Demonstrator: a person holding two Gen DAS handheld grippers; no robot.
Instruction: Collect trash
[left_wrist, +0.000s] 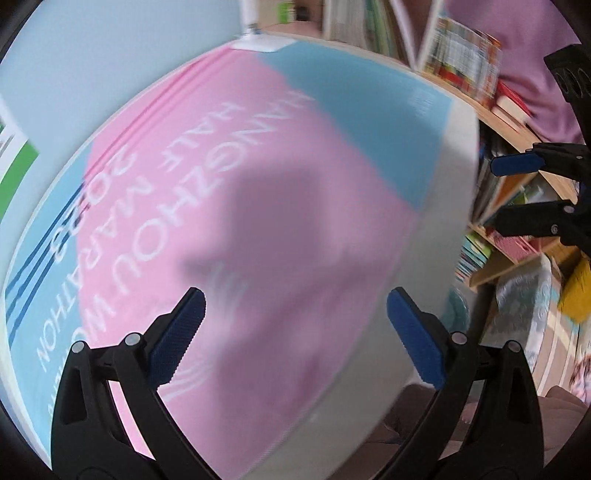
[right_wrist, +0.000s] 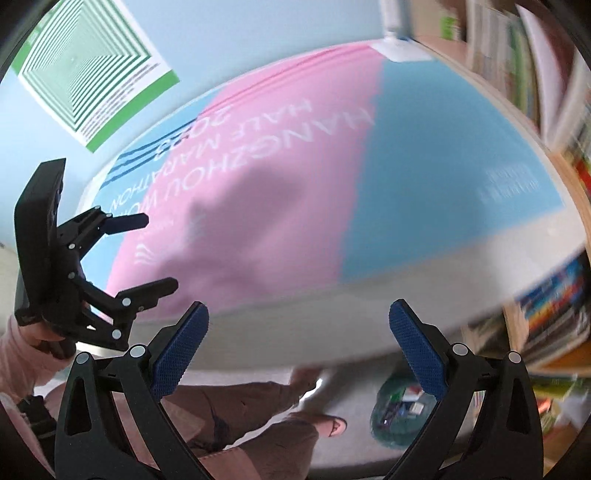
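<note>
Left gripper: jaws spread wide, holding nothing, above the pink and blue cover of the table. Right gripper: jaws likewise released, empty, at the table's white front edge. Cover print: "HANGZHOU", "HALF MARATHON", partly blurred. Trash bin: green, on the floor below the table edge, with bits of waste inside. Bookshelves: right side, filled with books. Poster: green and white, on the pale blue wall.
</note>
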